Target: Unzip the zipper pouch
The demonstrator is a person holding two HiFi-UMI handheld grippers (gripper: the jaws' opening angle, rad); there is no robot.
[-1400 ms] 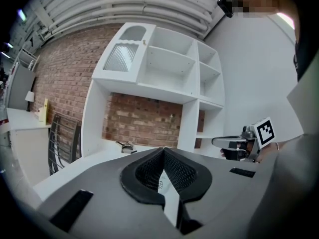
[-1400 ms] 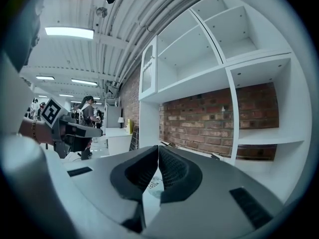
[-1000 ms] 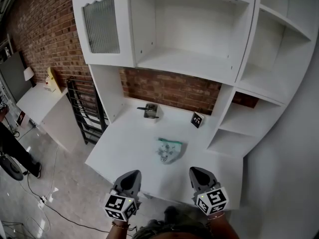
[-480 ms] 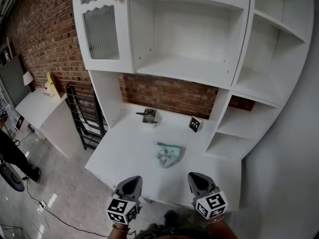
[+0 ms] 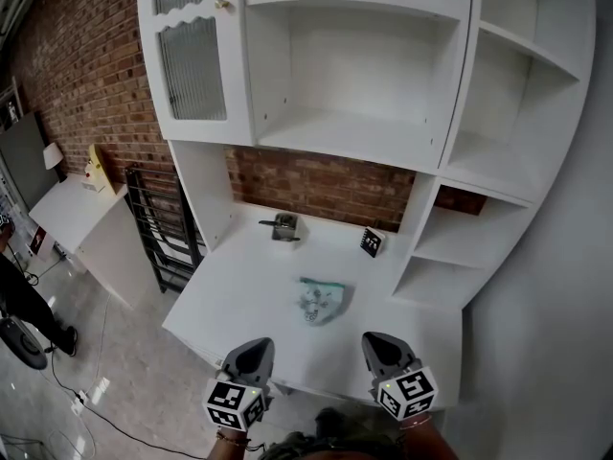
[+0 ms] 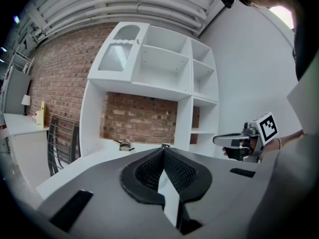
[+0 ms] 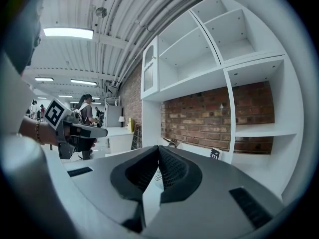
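White desk [image 5: 239, 295], one zipper pouch [image 5: 321, 300] lying flat near its middle, pale teal with a printed pattern; whether the zip is open is too small to tell. Two grippers, both hanging over the near desk edge: left gripper [image 5: 257, 345] and right gripper [image 5: 375, 339], well apart from each other and well short of the pouch, which sits ahead and roughly between them. Left fingers [image 6: 174, 171] pressed together, nothing held. Right fingers [image 7: 172, 171] likewise pressed together and empty.

Behind the pouch, near the brick wall [image 5: 326, 185]: one small metal item [image 5: 283, 226] with a dark handle at left, one black-and-white marker card [image 5: 372, 242] at right, both apart from the pouch. One white shelf unit [image 5: 383, 84] rises over the desk, with one ribbed glass door [image 5: 194, 56] at upper left. One black rack [image 5: 158, 228] stands beside the desk on the left. One person [image 5: 19, 300] at the far left edge, partly cut off.

Against the frame one second earlier: pouch, metal item and card lie in the same spots on the desk, both grippers keep their place and stay closed; only the head view has tipped slightly.
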